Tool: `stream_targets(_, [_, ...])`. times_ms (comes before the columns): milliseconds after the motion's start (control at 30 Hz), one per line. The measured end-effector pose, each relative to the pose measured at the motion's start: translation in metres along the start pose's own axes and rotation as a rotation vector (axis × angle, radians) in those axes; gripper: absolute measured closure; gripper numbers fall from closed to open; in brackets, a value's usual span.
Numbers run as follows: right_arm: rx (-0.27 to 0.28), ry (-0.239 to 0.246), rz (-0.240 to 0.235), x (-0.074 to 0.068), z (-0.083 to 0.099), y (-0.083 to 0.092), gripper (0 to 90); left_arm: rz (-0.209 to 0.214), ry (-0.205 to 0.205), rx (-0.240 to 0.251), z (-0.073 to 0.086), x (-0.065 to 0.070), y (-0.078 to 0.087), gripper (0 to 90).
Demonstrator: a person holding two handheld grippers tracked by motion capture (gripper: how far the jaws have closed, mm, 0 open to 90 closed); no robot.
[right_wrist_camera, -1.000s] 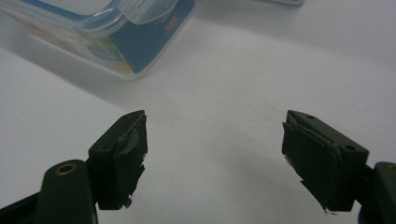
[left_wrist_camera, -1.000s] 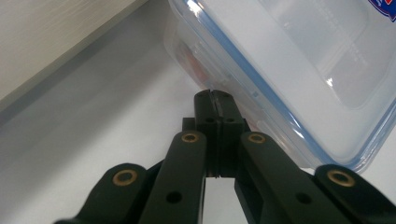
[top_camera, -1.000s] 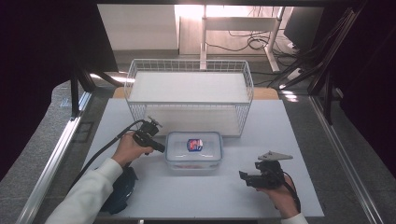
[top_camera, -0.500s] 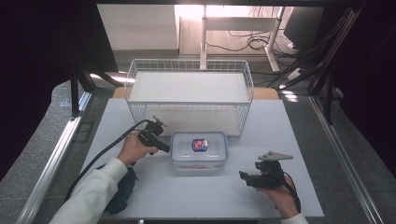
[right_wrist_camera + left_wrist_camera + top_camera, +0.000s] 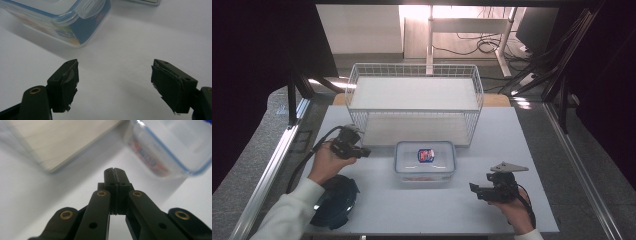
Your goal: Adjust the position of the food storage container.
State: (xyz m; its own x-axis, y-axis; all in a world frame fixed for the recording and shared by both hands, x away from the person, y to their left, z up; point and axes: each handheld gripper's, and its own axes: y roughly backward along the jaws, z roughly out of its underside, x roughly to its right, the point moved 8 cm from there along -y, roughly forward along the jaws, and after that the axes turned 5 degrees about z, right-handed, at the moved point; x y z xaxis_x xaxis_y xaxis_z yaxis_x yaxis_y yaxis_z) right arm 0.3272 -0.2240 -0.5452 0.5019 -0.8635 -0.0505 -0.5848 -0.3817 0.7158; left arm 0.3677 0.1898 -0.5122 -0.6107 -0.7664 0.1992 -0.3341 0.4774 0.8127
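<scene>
Lying nearest the person, a dark blue round lid [image 5: 334, 200] rests on the white table [image 5: 532, 150] by the left sleeve. Right gripper [image 5: 477, 190]: jaws spread, nothing between them (pointing toward the box). Left gripper [image 5: 364, 152]: jaws pressed together, empty, hovering just left of the box. Clear rectangular plastic food box with blue-edged lid [image 5: 425, 160]: mid-table, between both grippers, lid on. White wire basket [image 5: 414, 107]: just behind the box.
</scene>
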Motion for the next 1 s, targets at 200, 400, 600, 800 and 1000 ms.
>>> stream_targets(200, [0.004, 0.007, -0.006, -0.003, -0.001, 0.001, 21.9, -0.08, 0.022, 0.096, 0.027, -0.003, 0.049, 90.0])
stream_targets(400, [0.003, 0.009, -0.005, -0.005, -0.001, 0.001, 21.9, -0.031, 0.033, 0.197, 0.04, 0.02, 0.073, 90.0])
stream_targets(600, [0.0, 0.016, -0.01, -0.01, -0.001, 0.001, 21.8, 0.112, -0.016, 0.28, 0.04, 0.074, 0.071, 90.0])
stream_targets(800, [0.001, 0.028, -0.013, -0.013, -0.001, 0.002, 21.6, 0.207, -0.013, 0.302, 0.036, 0.099, 0.059, 90.0])
stream_targets(1000, [0.0, 0.022, -0.011, -0.012, -0.001, 0.002, 21.6, 0.207, -0.021, 0.304, 0.042, 0.103, 0.065, 90.0])
